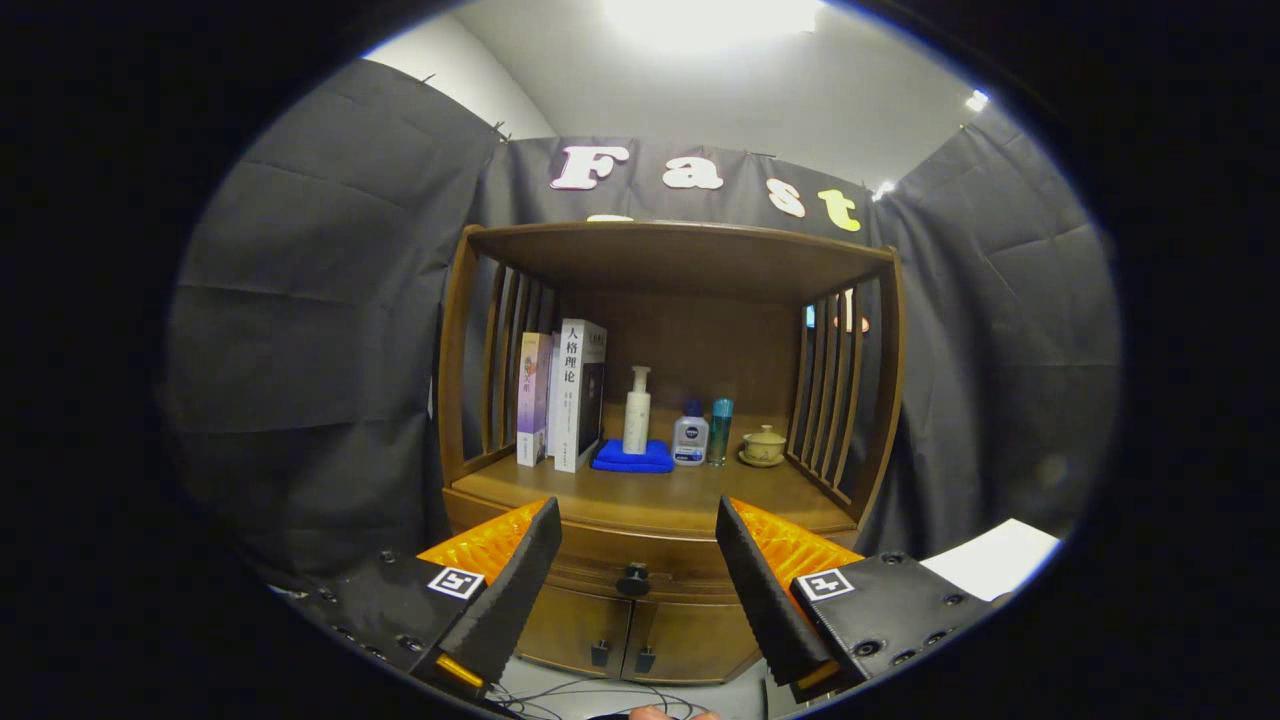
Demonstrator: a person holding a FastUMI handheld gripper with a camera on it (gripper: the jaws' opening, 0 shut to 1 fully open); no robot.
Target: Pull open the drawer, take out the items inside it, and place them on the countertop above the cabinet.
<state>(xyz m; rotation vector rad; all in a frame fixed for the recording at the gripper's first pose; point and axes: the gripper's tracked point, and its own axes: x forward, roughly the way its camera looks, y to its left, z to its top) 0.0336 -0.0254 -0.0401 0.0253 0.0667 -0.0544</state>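
Black cloth walls close in a small booth around a dark wooden cabinet (665, 470), whose countertop (690, 500) sits under an upper shelf roof with slatted sides. On that countertop stand 2 or 3 books (565, 395) at one end, then a pump bottle (637, 410) on a folded blue cloth (632, 458), a small white bottle (690, 440), a slim teal bottle (720, 430) and a lidded cup (764, 445) on a saucer.

The drawer (640, 560) lies directly below the countertop, shut, with 1 round dark knob (633, 578) at its middle; 2 small doors (625, 630) sit beneath it. The gripper (637, 545) is spread wide, holding nothing, with the knob in the gap between its fingers (525, 570) but some way beyond them.

The knob looks hard, smooth and small, so it is the natural place to pinch; a centred, firm hold seems wise, since a rounded knob could slip. The drawer is rigid wood and probably slides straight; its contents are hidden.
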